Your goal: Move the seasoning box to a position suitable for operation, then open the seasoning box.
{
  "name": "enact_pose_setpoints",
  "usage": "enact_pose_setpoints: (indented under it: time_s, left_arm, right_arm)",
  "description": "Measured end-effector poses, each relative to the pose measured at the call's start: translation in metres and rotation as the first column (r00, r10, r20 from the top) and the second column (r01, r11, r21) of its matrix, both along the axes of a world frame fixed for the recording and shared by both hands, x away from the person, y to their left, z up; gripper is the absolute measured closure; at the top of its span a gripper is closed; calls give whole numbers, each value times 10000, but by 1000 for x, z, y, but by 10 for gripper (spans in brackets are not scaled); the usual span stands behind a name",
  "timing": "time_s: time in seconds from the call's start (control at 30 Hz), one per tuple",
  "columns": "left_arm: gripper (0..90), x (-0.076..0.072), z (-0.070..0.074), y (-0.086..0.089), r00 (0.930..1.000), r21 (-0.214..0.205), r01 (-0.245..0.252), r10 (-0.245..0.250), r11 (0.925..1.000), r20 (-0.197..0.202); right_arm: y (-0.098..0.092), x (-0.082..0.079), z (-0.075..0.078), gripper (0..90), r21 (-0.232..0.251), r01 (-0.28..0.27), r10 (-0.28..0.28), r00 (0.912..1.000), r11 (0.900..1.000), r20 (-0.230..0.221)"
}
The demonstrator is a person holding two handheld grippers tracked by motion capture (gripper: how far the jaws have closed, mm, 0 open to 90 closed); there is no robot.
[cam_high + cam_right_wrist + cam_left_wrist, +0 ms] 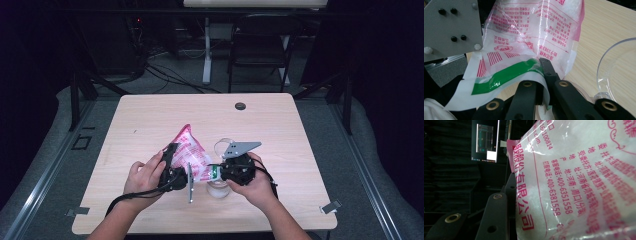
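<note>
A clear plastic bag with pink print and white grains (189, 150) hangs over the middle of the table between both grippers. My left gripper (171, 150) points up along the bag's left side. In the left gripper view, the bag (579, 182) lies against the gripper (514, 182) and hides one of its jaws. My right gripper (215, 173) comes from the right and is shut on the bag's green-striped white corner (506, 75). In the right gripper view, its jaws (541, 63) pinch that edge.
A clear round cup (218, 190) stands under the bag's corner, near the front edge. A clear bowl (614, 72) sits just beyond the right gripper. A black grommet (240, 106) marks the far side of the table. A chair (260, 45) stands behind the table.
</note>
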State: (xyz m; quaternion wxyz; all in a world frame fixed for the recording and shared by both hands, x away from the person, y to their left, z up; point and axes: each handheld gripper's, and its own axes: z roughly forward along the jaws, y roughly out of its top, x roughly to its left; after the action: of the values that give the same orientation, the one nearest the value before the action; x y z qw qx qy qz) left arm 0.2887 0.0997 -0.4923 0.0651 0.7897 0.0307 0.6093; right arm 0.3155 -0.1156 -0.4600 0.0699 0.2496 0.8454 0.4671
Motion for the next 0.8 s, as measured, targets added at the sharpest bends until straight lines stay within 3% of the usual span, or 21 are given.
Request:
enact_pose_setpoints:
  time_s: [0.8]
  left_arm:
    - [606,-1,3,-3,9998,363,158,-162,9992,89]
  right_arm:
    - [-2,1,-2,900,10,92,-92,10000,10000,-20]
